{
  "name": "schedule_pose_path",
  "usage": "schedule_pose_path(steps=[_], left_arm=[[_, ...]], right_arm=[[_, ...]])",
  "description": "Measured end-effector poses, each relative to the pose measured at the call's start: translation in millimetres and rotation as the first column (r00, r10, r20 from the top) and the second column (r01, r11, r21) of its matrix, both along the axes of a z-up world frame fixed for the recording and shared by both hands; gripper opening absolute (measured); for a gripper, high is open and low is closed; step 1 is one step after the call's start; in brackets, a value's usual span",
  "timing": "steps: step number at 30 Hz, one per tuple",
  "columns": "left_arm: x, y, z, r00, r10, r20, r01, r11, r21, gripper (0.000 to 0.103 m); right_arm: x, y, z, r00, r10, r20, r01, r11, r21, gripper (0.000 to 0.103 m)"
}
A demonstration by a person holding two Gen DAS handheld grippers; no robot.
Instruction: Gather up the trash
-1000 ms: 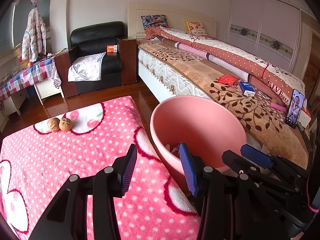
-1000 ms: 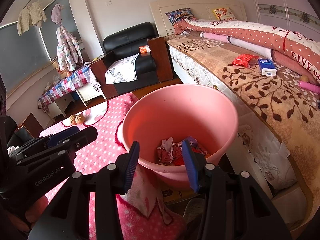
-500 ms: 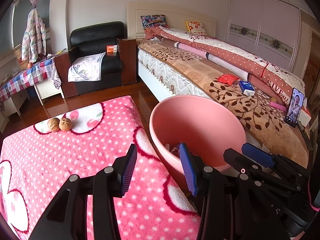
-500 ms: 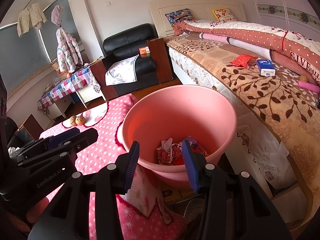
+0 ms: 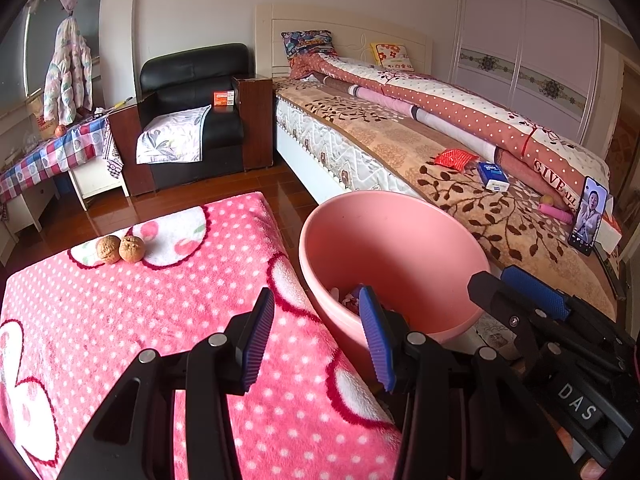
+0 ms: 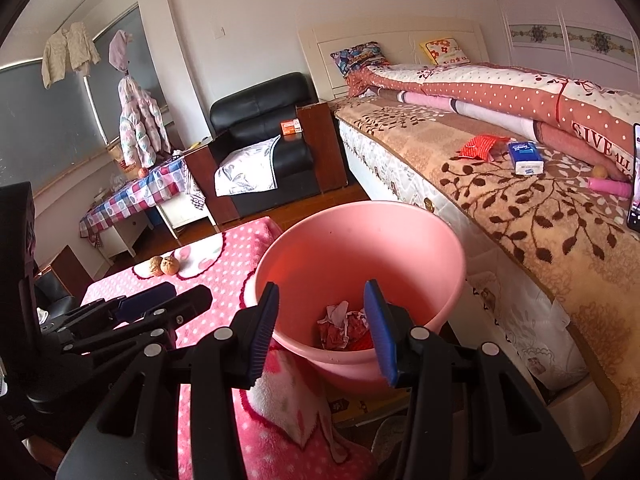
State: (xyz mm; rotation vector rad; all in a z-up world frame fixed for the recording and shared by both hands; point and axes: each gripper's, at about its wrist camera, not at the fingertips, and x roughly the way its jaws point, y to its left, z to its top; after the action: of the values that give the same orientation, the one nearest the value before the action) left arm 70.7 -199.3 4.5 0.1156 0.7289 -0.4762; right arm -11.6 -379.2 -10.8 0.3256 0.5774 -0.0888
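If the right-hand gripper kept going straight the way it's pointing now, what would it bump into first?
Most likely the pink basin. The right gripper is open and empty, aimed down into it, so it would probably reach the crumpled trash at the bottom, though depth is hard to judge.
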Motion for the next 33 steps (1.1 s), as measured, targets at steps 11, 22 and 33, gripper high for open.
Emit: schedule_pose_path(steps=[11, 22, 33], left_arm=[[-1.4, 0.8, 0.2, 1.0, 0.001, 0.002, -0.001, 1.0, -0.001, 0.044], [-2.8, 1.5, 1.2, 1.0, 0.001, 0.005, -0.001, 1.0, -0.002, 0.044], [-3.3, 1.4, 1.4, 1.0, 0.001, 0.006, -0.001, 1.0, -0.001, 0.044]], right_arm=[[-1.2, 0.7, 2.6, 1.0, 0.0, -0.002, 0.0, 1.0, 0.0, 0.045], [-0.6, 1.0, 2.3, 1.0, 0.0, -0.003, 0.0, 1.0, 0.0, 0.045], [-0.7, 1.1, 3.0, 1.0, 0.0, -0.003, 0.0, 1.0, 0.0, 0.045]])
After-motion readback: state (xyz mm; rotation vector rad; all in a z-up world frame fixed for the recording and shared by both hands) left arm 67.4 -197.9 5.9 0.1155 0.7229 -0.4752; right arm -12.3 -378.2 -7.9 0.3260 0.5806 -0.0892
